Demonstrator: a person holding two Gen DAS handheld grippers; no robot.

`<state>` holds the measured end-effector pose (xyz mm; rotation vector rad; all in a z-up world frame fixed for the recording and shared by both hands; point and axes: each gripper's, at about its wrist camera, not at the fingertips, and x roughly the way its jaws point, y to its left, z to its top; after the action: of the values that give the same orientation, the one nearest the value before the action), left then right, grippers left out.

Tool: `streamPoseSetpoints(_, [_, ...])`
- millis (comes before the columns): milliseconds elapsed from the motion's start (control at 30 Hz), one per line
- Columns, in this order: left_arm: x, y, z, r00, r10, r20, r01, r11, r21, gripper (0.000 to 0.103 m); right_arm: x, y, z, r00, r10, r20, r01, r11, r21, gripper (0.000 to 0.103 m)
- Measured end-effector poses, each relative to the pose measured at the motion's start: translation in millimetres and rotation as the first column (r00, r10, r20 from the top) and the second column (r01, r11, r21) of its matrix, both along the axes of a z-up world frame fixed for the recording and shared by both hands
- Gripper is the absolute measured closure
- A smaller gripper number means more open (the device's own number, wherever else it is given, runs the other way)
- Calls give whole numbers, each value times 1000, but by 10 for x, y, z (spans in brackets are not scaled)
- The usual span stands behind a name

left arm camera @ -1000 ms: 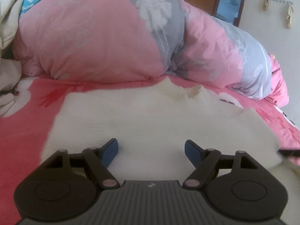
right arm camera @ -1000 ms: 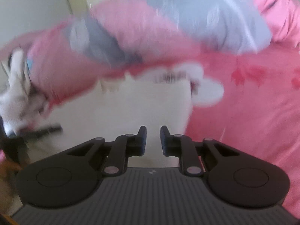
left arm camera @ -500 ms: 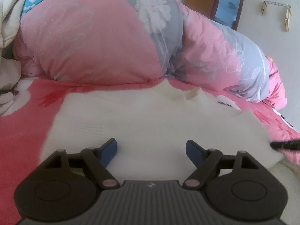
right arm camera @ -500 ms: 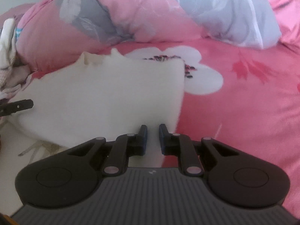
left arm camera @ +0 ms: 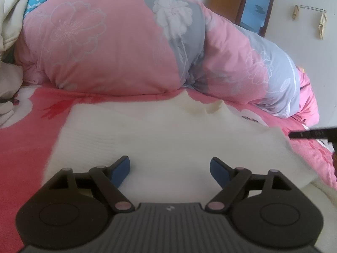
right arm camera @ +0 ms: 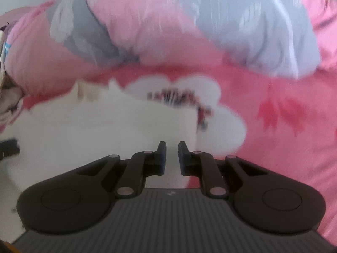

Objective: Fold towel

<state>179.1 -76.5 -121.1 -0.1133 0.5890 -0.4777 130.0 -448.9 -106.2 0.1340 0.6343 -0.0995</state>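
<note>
A white towel [left arm camera: 168,135] lies spread flat on the pink bed sheet [left arm camera: 23,147], its far edge rumpled against the duvet. My left gripper [left arm camera: 169,164] hovers over the towel's near edge. Its jaws are opening wide, and only the flat cloth lies below them. In the blurred right wrist view the towel [right arm camera: 94,130] fills the left half. My right gripper [right arm camera: 172,149] is over its near right corner, shut to a narrow slit with nothing pinched. One of its dark fingers [left arm camera: 311,134] shows at the towel's right edge. The left gripper's finger [right arm camera: 8,147] peeks in at far left.
A bulky pink and grey flowered duvet [left arm camera: 126,42] is heaped along the back of the bed, right behind the towel. Crumpled white bedding [left arm camera: 10,25] lies at far left. A brown door [left arm camera: 254,6] and wall hooks [left arm camera: 309,10] stand beyond. To the right stretches pink sheet [right arm camera: 284,143].
The right gripper's finger has crept farther up the towel's right edge in the left wrist view, and the right view has swung and blurred. The left jaws spread slightly wider. The towel lies unchanged.
</note>
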Motion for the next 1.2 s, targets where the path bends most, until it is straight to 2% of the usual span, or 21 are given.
streamPoseSetpoints(100, [-8, -2, -5, 1000, 2, 1, -2, 1000, 1, 18, 208, -99, -114, 1000, -14, 8, 14, 999, 30, 92])
streamPoseSetpoints(167, [-11, -4, -6, 1000, 3, 2, -3, 1000, 1, 18, 345, -107, -395, 999, -13, -31, 12, 1000, -9, 94])
streamPoseSetpoints(200, [-11, -3, -6, 1000, 3, 2, -3, 1000, 0, 18, 361, -111, -408, 999, -15, -36, 14, 1000, -10, 94])
streamPoseSetpoints(267, [-13, -1, -9, 1000, 2, 2, -2, 1000, -3, 18, 356, -124, -343, 999, -20, -38, 20, 1000, 1, 94])
streamPoseSetpoints(400, [-16, 2, -12, 1000, 2, 3, -2, 1000, -9, 18, 277, -247, -139, 998, -45, 38, 43, 998, 55, 93])
streamPoseSetpoints(467, [-19, 7, -13, 1000, 2, 3, -2, 1000, -15, 18, 353, -321, -289, 997, -73, -16, 74, 994, 77, 93])
streamPoseSetpoints(567, [-20, 12, -13, 1000, 3, 2, -3, 1000, -21, 18, 405, -256, -546, 998, -61, -29, 62, 998, 22, 90])
streamPoseSetpoints(767, [-17, 15, -12, 1000, 4, 2, -4, 1000, -29, 18, 493, -179, -233, 991, -103, -87, 101, 995, -24, 89])
streamPoseSetpoints(867, [-15, 20, -14, 1000, 5, 2, -5, 999, -35, 18, 478, -68, 61, 998, -54, -22, 55, 997, 45, 88])
streamPoseSetpoints(967, [-12, 29, -16, 1000, 5, 1, -5, 999, -45, 18, 662, 54, 257, 1000, 4, -13, -2, 989, 148, 85])
streamPoseSetpoints(1067, [-9, 50, -21, 1000, 4, 0, -4, 998, -61, 18, 999, 109, 250, 998, 11, -58, 4, 965, 262, 85])
streamPoseSetpoints(1200, [-1, 85, -28, 1000, 0, -1, 0, 996, -86, 17, 1477, 102, 77, 990, -52, -132, 99, 919, 382, 85])
